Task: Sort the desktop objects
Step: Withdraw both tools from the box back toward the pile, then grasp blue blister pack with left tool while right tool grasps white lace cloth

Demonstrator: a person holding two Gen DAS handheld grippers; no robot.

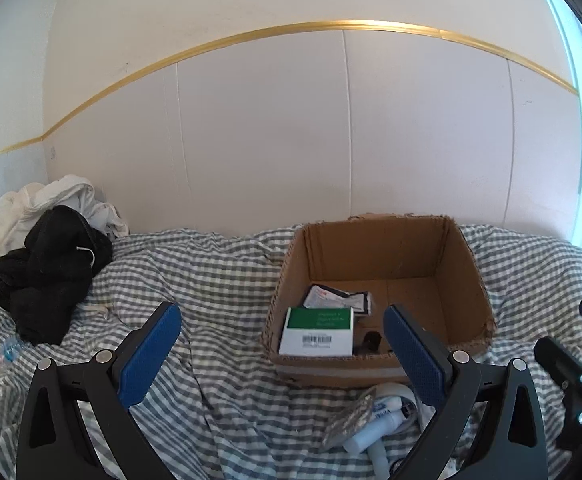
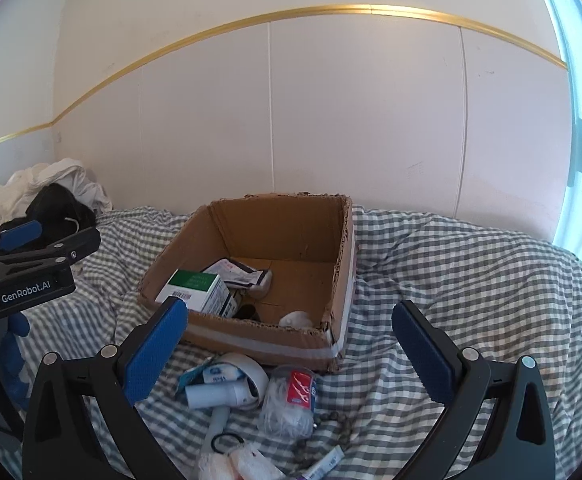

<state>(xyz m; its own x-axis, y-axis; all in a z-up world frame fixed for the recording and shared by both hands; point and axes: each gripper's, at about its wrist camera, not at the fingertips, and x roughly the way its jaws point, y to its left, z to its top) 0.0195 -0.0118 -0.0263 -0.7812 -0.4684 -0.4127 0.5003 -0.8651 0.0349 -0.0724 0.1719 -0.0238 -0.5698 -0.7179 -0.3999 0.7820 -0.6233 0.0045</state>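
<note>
Both the left gripper [image 1: 283, 330] and right gripper [image 2: 291, 328] are spread wide, empty. Loose items, including a clear plastic tub [image 2: 289, 402], lie just before the brown cardboard box [image 2: 291, 216]; approaching from above should avoid snagging the checked cloth [image 2: 451, 272].

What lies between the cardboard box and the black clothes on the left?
In the left wrist view, only bare checked cloth lies between the box and the black clothes.
</note>
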